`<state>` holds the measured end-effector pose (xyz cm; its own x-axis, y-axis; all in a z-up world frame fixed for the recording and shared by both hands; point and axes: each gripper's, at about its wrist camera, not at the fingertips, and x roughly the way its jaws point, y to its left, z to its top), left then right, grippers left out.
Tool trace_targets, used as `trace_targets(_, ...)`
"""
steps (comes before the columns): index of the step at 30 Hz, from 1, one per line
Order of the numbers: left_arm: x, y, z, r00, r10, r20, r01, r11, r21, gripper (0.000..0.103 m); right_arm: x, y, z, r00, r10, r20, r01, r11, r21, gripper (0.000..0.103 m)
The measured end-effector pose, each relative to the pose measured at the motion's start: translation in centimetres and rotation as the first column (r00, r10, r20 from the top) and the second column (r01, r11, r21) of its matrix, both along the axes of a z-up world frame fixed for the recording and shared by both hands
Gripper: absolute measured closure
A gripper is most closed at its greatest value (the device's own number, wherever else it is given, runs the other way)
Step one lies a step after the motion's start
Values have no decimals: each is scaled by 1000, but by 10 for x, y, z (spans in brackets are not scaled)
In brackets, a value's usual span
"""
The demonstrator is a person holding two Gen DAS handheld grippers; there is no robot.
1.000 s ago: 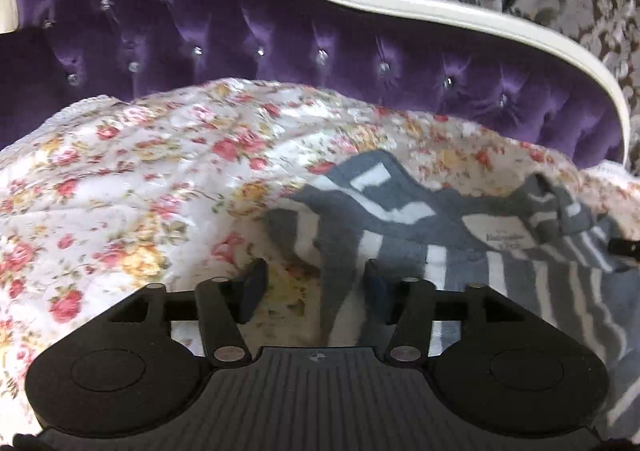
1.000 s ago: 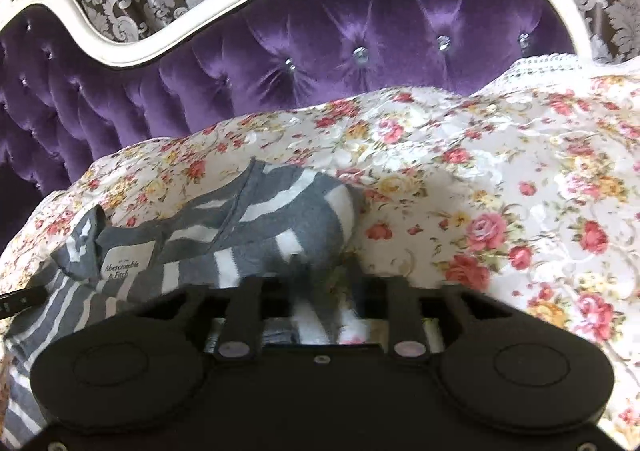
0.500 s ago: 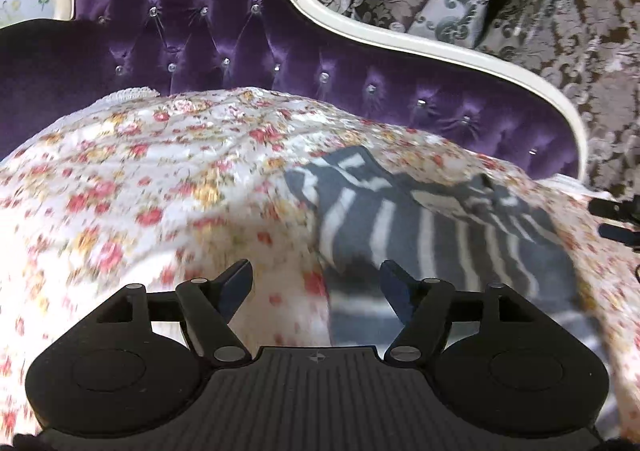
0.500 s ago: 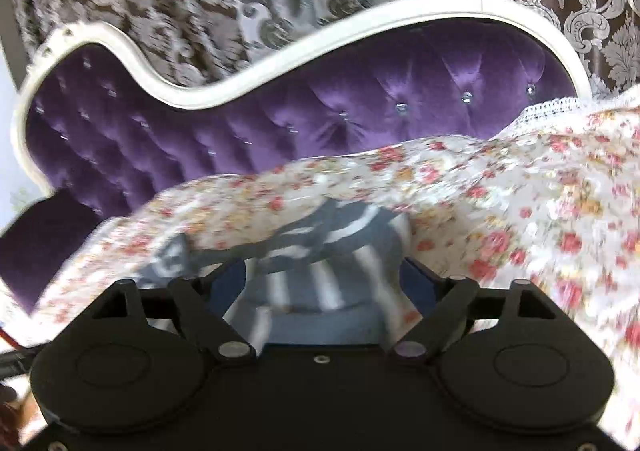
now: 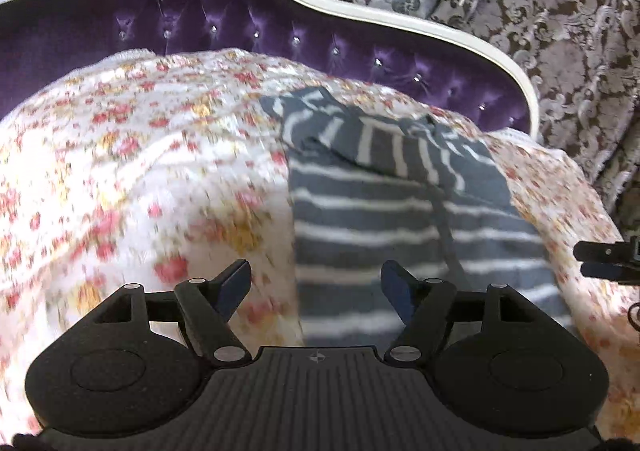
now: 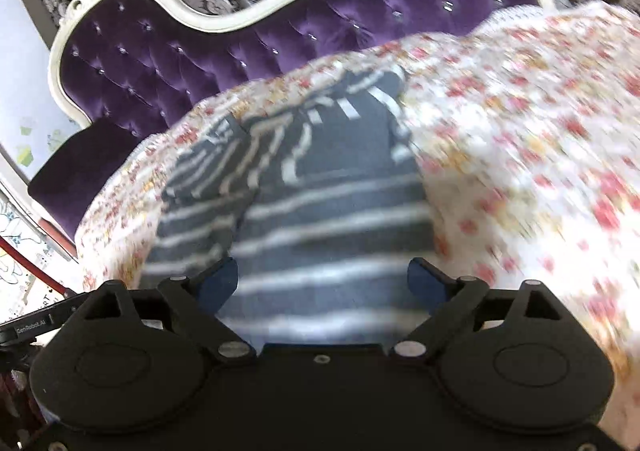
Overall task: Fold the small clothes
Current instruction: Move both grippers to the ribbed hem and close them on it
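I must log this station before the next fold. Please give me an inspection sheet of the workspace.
Surface: floral bedspread, wrinkled, blurred.
Job's things: grey striped shirt lying on it, upper part folded over.
Clutter: nothing seen.
Grippers: left gripper open, empty; right gripper open, empty, over the shirt.
Cables: thin dark cable at the left view's right edge.
Surroundings: purple tufted headboard, white frame; damask curtain behind.

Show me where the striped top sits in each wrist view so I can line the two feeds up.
Left wrist: the striped top lies right of centre on the floral cover, running down to the open left tool.
Right wrist: the striped top lies centre-left, running down between the fingers of the open right tool.
Shared landmark: the purple tufted headboard behind it.
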<state>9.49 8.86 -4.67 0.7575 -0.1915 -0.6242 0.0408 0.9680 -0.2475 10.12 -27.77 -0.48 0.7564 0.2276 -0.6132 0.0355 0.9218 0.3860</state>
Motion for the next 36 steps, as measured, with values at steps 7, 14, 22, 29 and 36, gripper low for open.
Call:
trace_targets(7, -23, -14, -12, 999, -35, -28, 35, 999, -19, 33, -24, -12, -11, 996, -41, -76, 48, 995, 91, 4)
trace_targets(14, -35, -18, -23, 997, -53, -65, 52, 999, -13, 33, -25, -16, -29, 981, -24, -194, 44, 994, 99, 4)
trace_targets(22, -44, -20, -32, 994, -65, -88, 64, 998, -14, 32, -22, -23, -39, 970, 47, -237, 4, 978, 210, 11)
trace_targets(29, -51, -17, -33, 995, -62, -82, 58, 997, -46, 32, -27, -25, -38, 979, 43, -199, 5, 972, 234, 38)
trace_targets(36, -48, -23, -32, 988, -132, -84, 116, 979, -170, 34, -29, -19, -36, 983, 58, -173, -21, 977, 210, 47)
